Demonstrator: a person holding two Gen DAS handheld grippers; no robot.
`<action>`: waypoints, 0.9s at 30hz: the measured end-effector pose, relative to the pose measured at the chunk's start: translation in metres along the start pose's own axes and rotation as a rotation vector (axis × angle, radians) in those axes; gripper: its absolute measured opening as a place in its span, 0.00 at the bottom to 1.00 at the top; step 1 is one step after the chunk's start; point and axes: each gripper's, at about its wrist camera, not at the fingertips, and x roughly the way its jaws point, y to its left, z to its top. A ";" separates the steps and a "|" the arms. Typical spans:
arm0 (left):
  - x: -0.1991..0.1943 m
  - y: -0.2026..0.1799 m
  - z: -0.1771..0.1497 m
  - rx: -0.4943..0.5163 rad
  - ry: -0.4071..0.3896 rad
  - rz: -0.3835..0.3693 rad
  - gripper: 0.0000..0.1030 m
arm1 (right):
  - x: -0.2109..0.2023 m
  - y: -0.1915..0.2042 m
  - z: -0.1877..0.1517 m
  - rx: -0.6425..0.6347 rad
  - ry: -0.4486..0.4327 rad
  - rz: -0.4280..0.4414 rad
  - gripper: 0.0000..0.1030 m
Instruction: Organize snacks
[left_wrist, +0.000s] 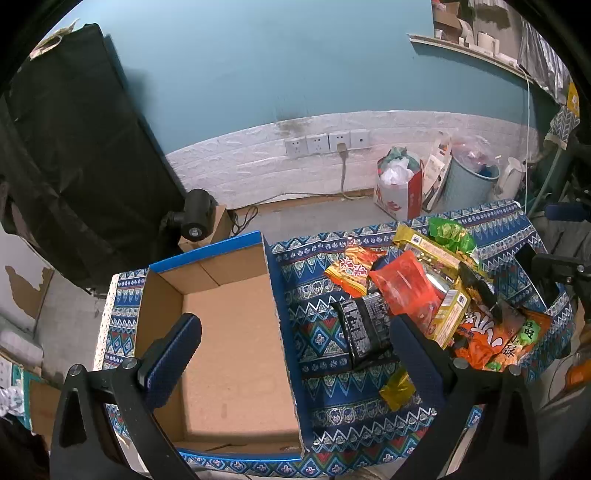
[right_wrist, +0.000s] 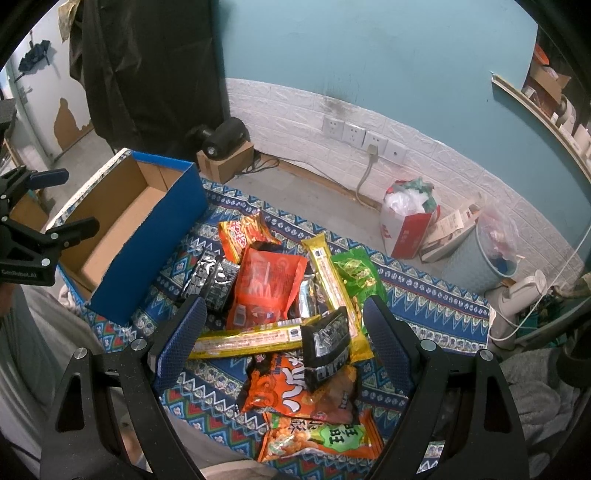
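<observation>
An empty cardboard box (left_wrist: 236, 332) with blue outer walls sits on the patterned cloth (left_wrist: 332, 410); it also shows as the box (right_wrist: 122, 229) in the right wrist view. Beside it lies a pile of snack packets: a red-orange bag (right_wrist: 266, 288), black packets (right_wrist: 327, 347), long gold bars (right_wrist: 243, 341), a green bag (right_wrist: 356, 277) and orange bags (right_wrist: 291, 391). My left gripper (left_wrist: 295, 339) hangs open above the box's right wall, holding nothing. My right gripper (right_wrist: 284, 321) is open over the pile, its fingers either side of the gold bar and black packet.
Beyond the cloth are a floor, a white brick-pattern wall with sockets (left_wrist: 327, 143), a red-and-white bag (left_wrist: 400, 188), a pale blue bin (left_wrist: 467, 182) and a black camera (left_wrist: 197, 216) on a small carton. A black curtain hangs at left. The left gripper (right_wrist: 40, 236) shows at the right view's left edge.
</observation>
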 end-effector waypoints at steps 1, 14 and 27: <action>0.000 0.000 0.001 0.001 0.001 0.000 1.00 | 0.000 0.000 0.000 -0.001 0.001 0.000 0.83; 0.000 -0.001 0.000 0.006 0.005 -0.001 1.00 | 0.000 -0.001 0.000 0.000 0.002 -0.001 0.83; 0.009 -0.005 0.000 0.025 0.037 -0.008 1.00 | 0.000 -0.006 -0.002 0.006 0.009 -0.004 0.83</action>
